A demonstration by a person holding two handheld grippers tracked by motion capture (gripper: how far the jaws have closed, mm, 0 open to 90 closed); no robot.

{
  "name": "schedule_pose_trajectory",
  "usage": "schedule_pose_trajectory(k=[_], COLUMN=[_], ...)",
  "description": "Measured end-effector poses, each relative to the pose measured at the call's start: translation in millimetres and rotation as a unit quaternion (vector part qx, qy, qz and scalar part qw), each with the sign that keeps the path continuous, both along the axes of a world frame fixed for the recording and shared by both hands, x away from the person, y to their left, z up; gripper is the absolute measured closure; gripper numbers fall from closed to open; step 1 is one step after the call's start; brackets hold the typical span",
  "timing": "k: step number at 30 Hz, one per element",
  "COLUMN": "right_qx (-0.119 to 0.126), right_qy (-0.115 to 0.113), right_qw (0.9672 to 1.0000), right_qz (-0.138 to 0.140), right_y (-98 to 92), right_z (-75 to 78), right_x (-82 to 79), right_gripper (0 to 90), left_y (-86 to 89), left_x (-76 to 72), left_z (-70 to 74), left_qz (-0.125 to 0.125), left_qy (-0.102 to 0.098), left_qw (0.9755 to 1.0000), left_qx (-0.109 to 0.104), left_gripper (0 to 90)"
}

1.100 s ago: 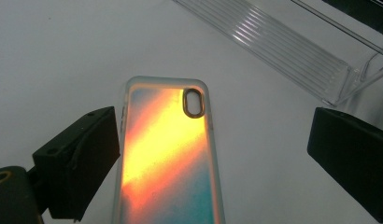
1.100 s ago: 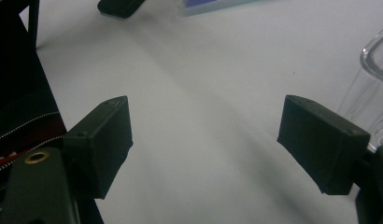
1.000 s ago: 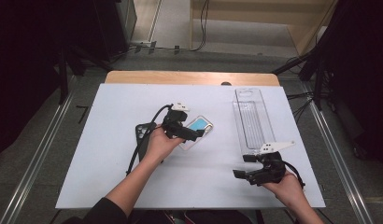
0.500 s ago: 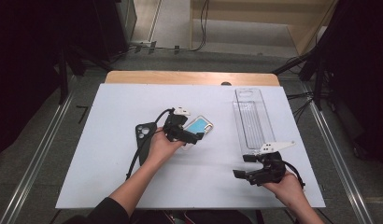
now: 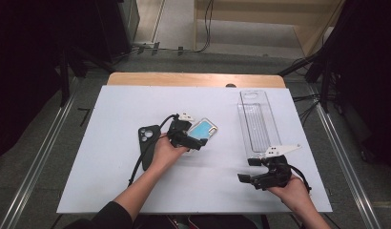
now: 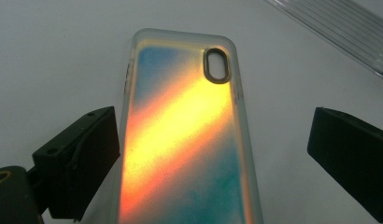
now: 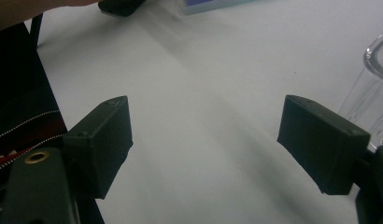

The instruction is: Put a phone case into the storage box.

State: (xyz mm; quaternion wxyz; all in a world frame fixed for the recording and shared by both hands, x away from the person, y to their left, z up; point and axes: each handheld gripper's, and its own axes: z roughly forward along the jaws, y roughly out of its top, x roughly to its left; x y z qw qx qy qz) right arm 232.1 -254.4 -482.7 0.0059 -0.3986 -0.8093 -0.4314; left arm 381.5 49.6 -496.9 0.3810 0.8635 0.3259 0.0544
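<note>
Left gripper (image 6: 213, 154) open, jaws straddling iridescent phone case (image 6: 185, 140) without touching; right gripper (image 7: 203, 149) open, empty; no legible text anywhere.

From where I sit, the counter (image 5: 112, 186) carries everything. The phone case (image 5: 203, 130) lies flat near its middle, and my left claw (image 5: 196, 143) sits at the case's near end, one jaw on either side of it and neither touching it. Just left of that hand a second phone case (image 5: 147, 143) lies flat, partly under the claw's cable (image 5: 136, 167). To the right of the middle, the clear tray (image 5: 258, 121) runs lengthwise from the far edge toward me, well apart from both cases. My right claw (image 5: 246, 171) sits in front of the tray's near end, close to the near right corner, with bare counter between its spread jaws.
</note>
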Motion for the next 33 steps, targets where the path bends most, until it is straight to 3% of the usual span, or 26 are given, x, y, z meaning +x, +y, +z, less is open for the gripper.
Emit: schedule_pose_trajectory(k=[11, 15, 23, 33], right_qx=[0.001, 0.0, -0.002, -0.004], right_qy=[0.001, 0.002, 0.002, 0.003], right_qw=[1.0, 1.0, 1.0, 1.0], right_qz=[0.0, 0.001, 0.002, 0.002], right_y=[-0.1, 0.0, 0.1, 0.7], right_z=[-0.2, -0.4, -0.5, -0.9], right_x=[-0.3, -0.1, -0.4, -0.2], right_gripper=[15.8, 15.8, 15.8, 15.8], left_y=[-1.0, -5.2, -12.8, -12.8], left_x=[0.7, -1.3, -9.1, -11.7], left_z=[-9.8, -12.0, -16.7, -18.1], left_qz=[0.01, 0.012, 0.014, 0.026], left_qy=[-0.003, -0.009, -0.05, -0.059], left_qw=[0.9997, 0.999, 0.9956, 0.9953], left_qx=[0.022, 0.041, 0.077, 0.072], left_gripper=[2.3, 2.3, 2.5, 3.8])
